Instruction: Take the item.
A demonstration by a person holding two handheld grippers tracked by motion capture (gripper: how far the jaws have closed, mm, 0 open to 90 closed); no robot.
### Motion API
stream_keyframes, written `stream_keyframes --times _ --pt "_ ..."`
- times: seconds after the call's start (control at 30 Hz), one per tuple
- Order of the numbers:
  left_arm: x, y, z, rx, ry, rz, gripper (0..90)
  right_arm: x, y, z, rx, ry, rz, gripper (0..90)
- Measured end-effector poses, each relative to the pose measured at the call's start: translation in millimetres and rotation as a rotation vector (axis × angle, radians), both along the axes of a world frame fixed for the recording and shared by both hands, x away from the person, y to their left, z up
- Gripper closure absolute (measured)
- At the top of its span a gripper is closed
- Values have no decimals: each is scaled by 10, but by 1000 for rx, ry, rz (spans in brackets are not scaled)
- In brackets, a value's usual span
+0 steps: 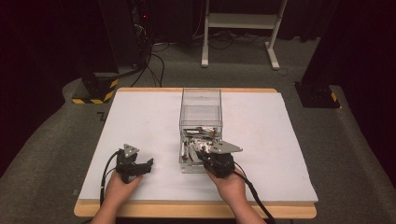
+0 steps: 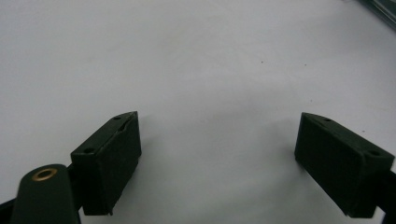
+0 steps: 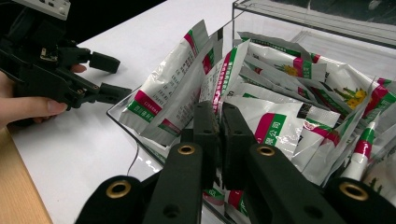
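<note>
A clear plastic box (image 1: 201,100) stands in the middle of the white table top (image 1: 140,121), with several white, pink and green sachets (image 1: 198,137) heaped at its near end. My right gripper (image 1: 201,154) reaches over the box's near wall into that heap. In the right gripper view its jaws (image 3: 219,114) stand pressed together with the thin edge of one sachet (image 3: 215,81) caught between them. My left gripper (image 1: 147,167) rests on the table left of the box, open, with nothing between its jaws (image 2: 217,154); it also appears across the table in the right gripper view (image 3: 112,77).
The wooden table edge (image 1: 187,210) runs along the near side. Beyond the table stand a white frame's legs (image 1: 238,28), a black equipment rack with cables (image 1: 135,32), and yellow-and-black striped bases (image 1: 95,91) on the grey carpet.
</note>
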State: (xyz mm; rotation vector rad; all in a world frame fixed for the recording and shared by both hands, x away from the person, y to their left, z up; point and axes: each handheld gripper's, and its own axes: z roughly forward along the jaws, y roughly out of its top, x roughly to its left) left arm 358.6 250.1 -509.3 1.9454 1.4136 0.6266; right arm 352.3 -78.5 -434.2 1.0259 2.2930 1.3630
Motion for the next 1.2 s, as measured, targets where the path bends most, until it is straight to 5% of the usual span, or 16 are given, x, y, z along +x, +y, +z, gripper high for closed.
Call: stream_keyframes --times 1.2 --pt "4 3 -1 -1 1 3 140 9 -202 128 75 -82 -22 878"
